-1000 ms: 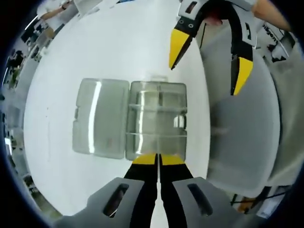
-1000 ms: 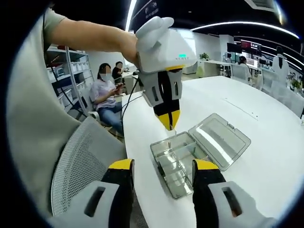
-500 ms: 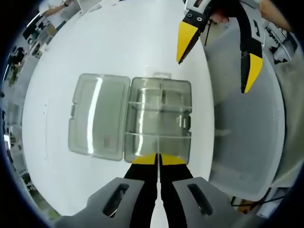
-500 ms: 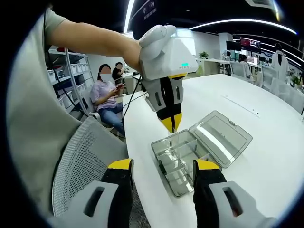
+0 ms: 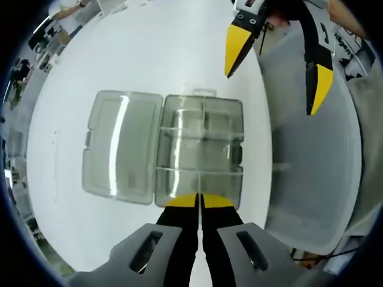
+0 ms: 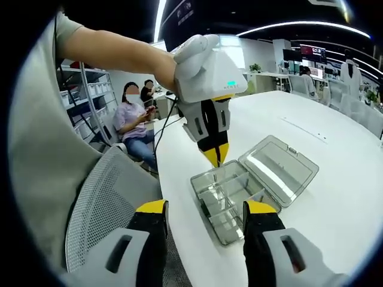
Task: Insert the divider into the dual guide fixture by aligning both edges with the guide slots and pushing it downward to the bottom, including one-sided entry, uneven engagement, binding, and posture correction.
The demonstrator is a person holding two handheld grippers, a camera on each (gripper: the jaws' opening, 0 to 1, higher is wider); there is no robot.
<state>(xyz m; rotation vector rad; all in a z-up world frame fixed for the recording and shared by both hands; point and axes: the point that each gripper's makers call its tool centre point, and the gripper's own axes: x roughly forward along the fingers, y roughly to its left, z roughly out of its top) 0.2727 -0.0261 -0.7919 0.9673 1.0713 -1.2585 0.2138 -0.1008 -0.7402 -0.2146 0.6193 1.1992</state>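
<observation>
A clear plastic box [image 5: 200, 149] lies on the white table [image 5: 161, 54], its lid [image 5: 119, 146] folded open flat beside it. Thin clear dividers split the box [image 6: 224, 197] into compartments. My left gripper [image 5: 199, 200] is shut just above the box's near rim. It seems to pinch a thin clear divider, seen edge-on and hard to make out. In the right gripper view the left gripper [image 6: 214, 156] points down over the box's far corner. My right gripper [image 6: 205, 208] is open and holds nothing, back from the box at the table edge. The right gripper [image 5: 275, 66] is clear of the box.
A grey mesh chair [image 6: 102, 203] stands close against the table edge beside the box; the chair [image 5: 311, 167] lies under the right gripper. A person's bare arm [image 6: 114, 48] holds the left gripper. A seated person [image 6: 134, 119] and shelves are behind.
The left gripper has stayed shut over the box, shifting only slightly. The right gripper has drawn a little further from the box, still open.
</observation>
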